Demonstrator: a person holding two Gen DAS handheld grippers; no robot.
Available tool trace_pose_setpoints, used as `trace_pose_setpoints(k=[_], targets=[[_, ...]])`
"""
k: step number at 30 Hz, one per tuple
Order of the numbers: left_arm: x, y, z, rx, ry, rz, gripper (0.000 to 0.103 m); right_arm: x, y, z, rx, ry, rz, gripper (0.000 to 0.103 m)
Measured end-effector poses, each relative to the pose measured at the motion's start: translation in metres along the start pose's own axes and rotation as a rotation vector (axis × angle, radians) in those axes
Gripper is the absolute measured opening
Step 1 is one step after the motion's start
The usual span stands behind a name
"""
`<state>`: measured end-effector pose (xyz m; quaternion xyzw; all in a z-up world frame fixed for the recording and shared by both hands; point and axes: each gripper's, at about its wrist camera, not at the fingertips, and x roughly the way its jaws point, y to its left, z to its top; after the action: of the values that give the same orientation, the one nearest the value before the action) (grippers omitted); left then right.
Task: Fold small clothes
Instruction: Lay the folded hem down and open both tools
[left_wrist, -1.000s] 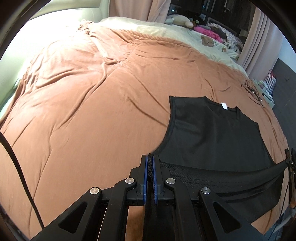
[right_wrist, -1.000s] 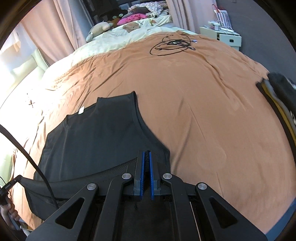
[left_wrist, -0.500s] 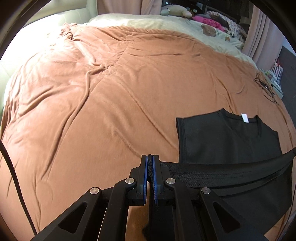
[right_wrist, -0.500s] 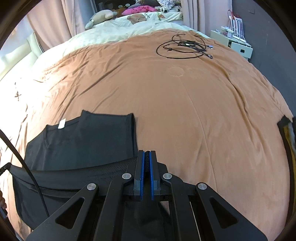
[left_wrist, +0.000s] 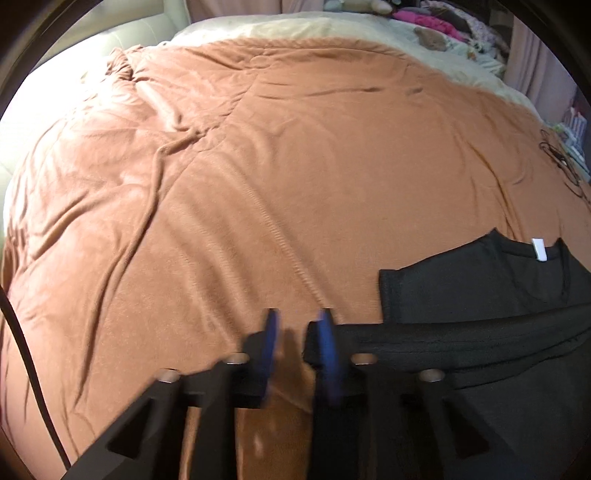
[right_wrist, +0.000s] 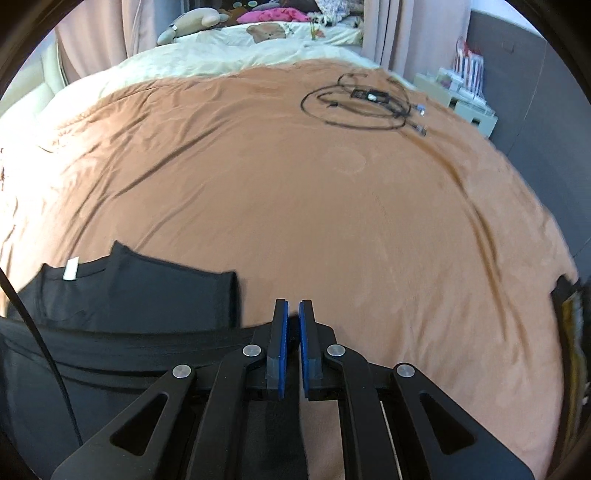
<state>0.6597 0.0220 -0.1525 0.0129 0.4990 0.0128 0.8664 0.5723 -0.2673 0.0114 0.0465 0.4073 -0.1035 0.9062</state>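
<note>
The black sleeveless knit top (left_wrist: 480, 295) lies half-folded on the brown blanket (left_wrist: 295, 184), beside both tongs. Left tongs (left_wrist: 297, 332): jaws parted, hem released. Right tongs (right_wrist: 291, 317): jaws slightly parted, nothing visibly clamped. Withdraw straight back, without dragging the hem, keeping the fold aligned.

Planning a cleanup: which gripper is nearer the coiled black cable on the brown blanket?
Right. The coiled black cable lies ahead of the right gripper, slightly right; from the left gripper it lies beyond the black sleeveless top, far right.
</note>
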Motion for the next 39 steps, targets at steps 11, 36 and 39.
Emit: trace_pose_setpoints(k=[11, 36, 39], targets=[[-0.036, -0.009, -0.025, 0.132, -0.032, -0.122, 0.082, -0.025, 0.019, -0.031, -0.168, -0.002, 0.098, 0.073], [0.038, -0.013, 0.012, 0.148, -0.027, -0.096, 0.047, 0.075, 0.032, 0.000, -0.175, 0.107, 0.000, 0.073], [0.039, -0.015, 0.016, 0.154, -0.025, -0.097, 0.046, 0.083, 0.026, 0.005, -0.156, 0.105, -0.004, 0.073]])
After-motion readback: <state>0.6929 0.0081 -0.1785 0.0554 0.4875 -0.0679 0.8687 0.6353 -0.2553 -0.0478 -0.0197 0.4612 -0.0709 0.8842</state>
